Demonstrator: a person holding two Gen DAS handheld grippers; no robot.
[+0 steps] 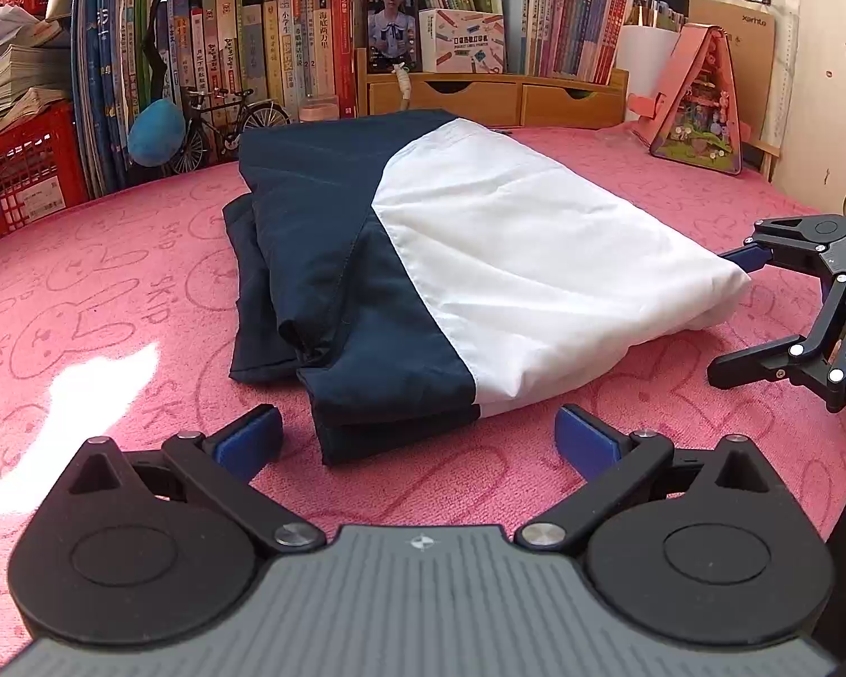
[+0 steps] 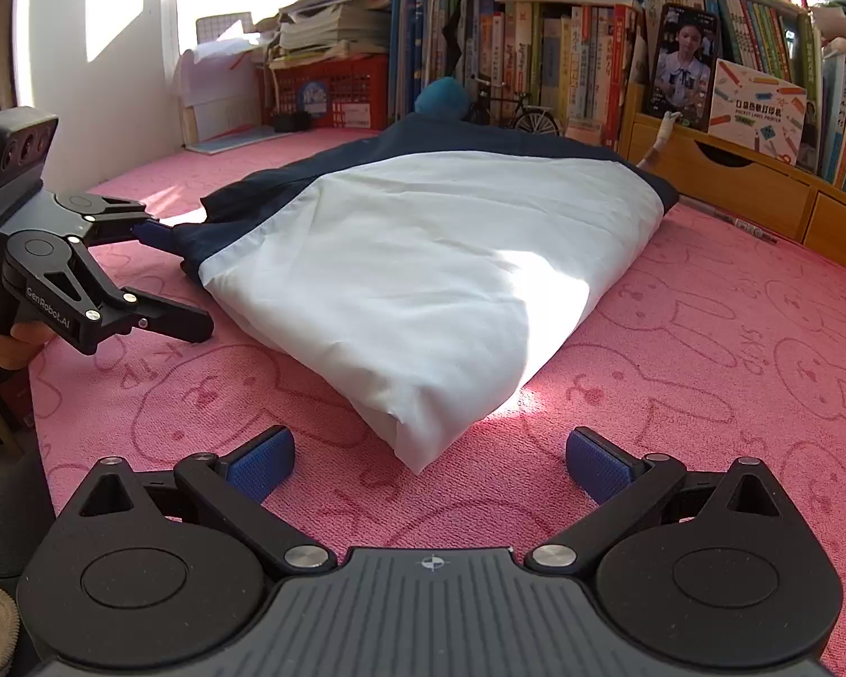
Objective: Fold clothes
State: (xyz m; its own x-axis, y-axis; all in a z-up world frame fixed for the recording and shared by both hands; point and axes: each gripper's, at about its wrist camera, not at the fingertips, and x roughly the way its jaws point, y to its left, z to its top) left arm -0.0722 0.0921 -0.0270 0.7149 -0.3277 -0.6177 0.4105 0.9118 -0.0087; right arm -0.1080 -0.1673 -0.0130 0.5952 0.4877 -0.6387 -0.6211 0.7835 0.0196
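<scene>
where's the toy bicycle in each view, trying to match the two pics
Left wrist view: the toy bicycle stands upper left, against the books, left of the folded garment.
Right wrist view: the toy bicycle is upper centre-right, just behind the garment's far edge.
Shared landmark: the blue plush ball beside the bicycle.

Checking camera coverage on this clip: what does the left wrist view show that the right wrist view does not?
Only the left wrist view shows the pink house-shaped toy at the back right and the dark navy folded layers sticking out on the garment's left side.

Only the right wrist view shows the sunlit white wall and part of a hand holding the left gripper.

Both show the folded navy-and-white garment lying on the pink rabbit-print cloth, the bookshelf, and both grippers open, empty and close beside the garment, including the right gripper.
</scene>
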